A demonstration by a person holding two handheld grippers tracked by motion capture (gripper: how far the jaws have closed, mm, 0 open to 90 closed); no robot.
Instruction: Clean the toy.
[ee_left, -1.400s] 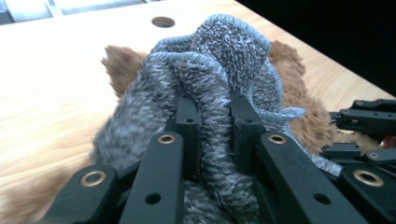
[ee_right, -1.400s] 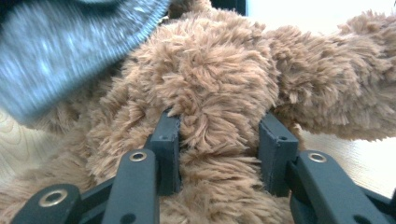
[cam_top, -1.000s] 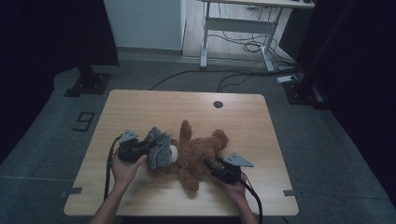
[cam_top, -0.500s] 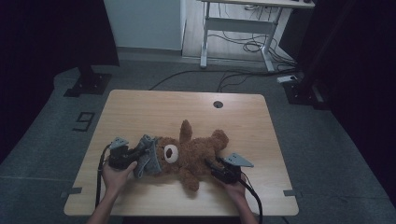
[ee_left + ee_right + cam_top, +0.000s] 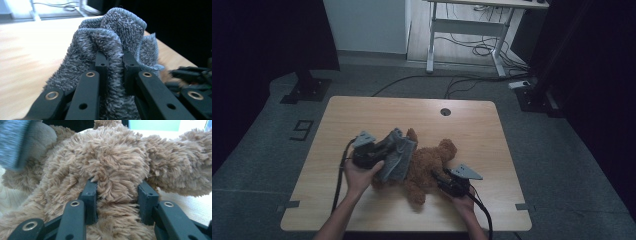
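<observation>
Left gripper [image 5: 384,150] carried grey cloth [image 5: 397,160] over teddy [image 5: 432,162].

Overhead, facing forward onto the wooden table [image 5: 362,210]; gripper views close-up, sharing the teddy bear [image 5: 112,157] and grey cloth [image 5: 112,32].

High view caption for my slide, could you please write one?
Left gripper drapes a grey towel over a brown teddy bear pinned by the right gripper.
</observation>
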